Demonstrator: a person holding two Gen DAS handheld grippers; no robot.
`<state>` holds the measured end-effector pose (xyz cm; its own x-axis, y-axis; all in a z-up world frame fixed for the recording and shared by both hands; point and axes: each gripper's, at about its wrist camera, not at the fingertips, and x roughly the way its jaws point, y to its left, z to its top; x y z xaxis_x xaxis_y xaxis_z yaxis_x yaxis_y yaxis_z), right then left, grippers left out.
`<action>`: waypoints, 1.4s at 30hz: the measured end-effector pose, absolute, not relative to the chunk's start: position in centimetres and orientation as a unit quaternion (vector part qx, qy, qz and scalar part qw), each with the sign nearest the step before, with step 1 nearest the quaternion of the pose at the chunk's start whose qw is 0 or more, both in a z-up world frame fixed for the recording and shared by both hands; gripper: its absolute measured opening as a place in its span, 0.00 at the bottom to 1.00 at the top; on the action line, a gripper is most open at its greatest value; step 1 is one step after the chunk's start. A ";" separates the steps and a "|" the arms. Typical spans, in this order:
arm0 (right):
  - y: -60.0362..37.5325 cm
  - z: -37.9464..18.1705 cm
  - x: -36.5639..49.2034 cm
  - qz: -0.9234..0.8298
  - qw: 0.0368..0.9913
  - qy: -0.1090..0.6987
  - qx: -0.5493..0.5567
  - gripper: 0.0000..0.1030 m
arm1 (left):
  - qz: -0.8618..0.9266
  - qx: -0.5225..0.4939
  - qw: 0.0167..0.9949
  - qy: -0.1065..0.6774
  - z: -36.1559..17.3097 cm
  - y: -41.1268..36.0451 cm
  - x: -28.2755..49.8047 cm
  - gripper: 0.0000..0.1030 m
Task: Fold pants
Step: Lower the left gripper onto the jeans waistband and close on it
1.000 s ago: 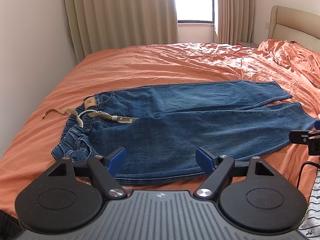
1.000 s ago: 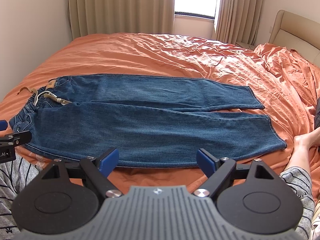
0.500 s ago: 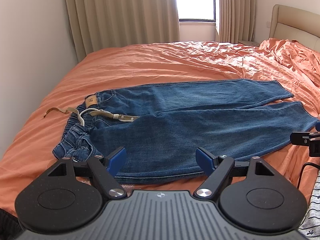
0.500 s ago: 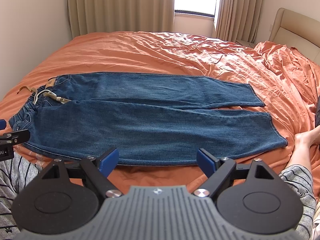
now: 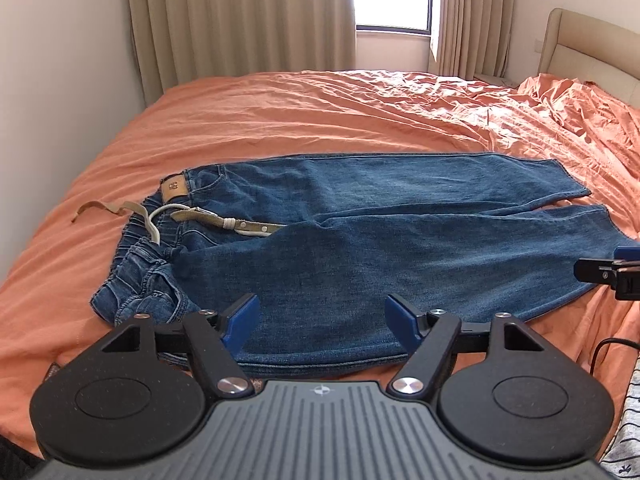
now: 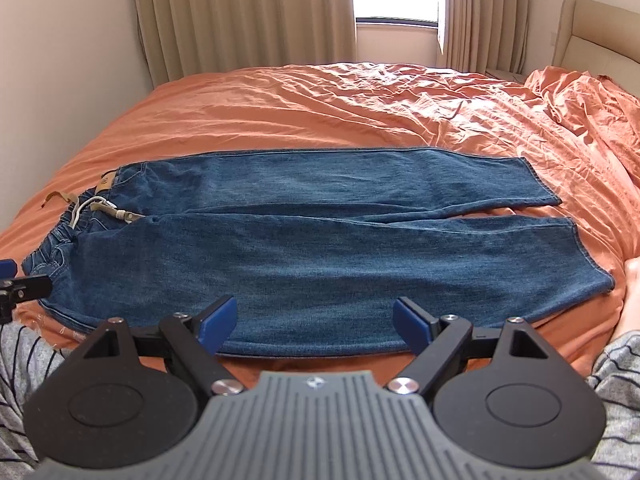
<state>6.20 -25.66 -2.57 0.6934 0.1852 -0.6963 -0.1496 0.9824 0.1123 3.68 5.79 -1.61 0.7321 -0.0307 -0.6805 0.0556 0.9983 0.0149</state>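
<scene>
Blue jeans [image 5: 400, 248] lie flat across the orange bed, waist at the left, both legs running right to the hems [image 6: 560, 240]. A tan belt with a white cord [image 5: 240, 224] trails off the waistband. My left gripper [image 5: 322, 316] hovers over the near edge of the seat and thigh. Its jaws are closing; denim shows in the gap, but the blue pads do not press on it. My right gripper [image 6: 316, 316] stands open over the near leg's lower edge. Each gripper's tip shows in the other view: the right gripper [image 5: 608, 272] and the left gripper [image 6: 20, 284].
The orange sheet [image 5: 320, 120] is wrinkled toward the beige headboard [image 5: 592, 48] at the right. A wall and curtains [image 5: 240, 20] close off the left and far sides. Striped sleeves [image 6: 24, 360] flank the right gripper, bare skin [image 6: 632, 280] shows at its right edge, and a black cable [image 5: 612, 344] hangs nearby.
Both grippers have moved forward and a little down toward the jeans' near edge, which now reaches under their fingertips. The left gripper's jaws stand slightly narrower.
</scene>
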 end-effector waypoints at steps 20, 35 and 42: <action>-22.4 -12.3 19.2 0.086 0.914 0.396 0.029 0.79 | -0.027 -0.188 0.873 0.449 -10.7 31.6 21.9 0.69; -23.5 -13.5 20.0 0.054 0.911 0.409 0.008 0.79 | 0.022 -0.156 0.916 0.369 -5.7 29.5 17.3 0.09; -26.3 -13.6 18.6 0.047 0.906 0.421 -0.006 0.79 | 0.070 -0.120 0.882 0.450 -11.2 31.0 18.9 0.10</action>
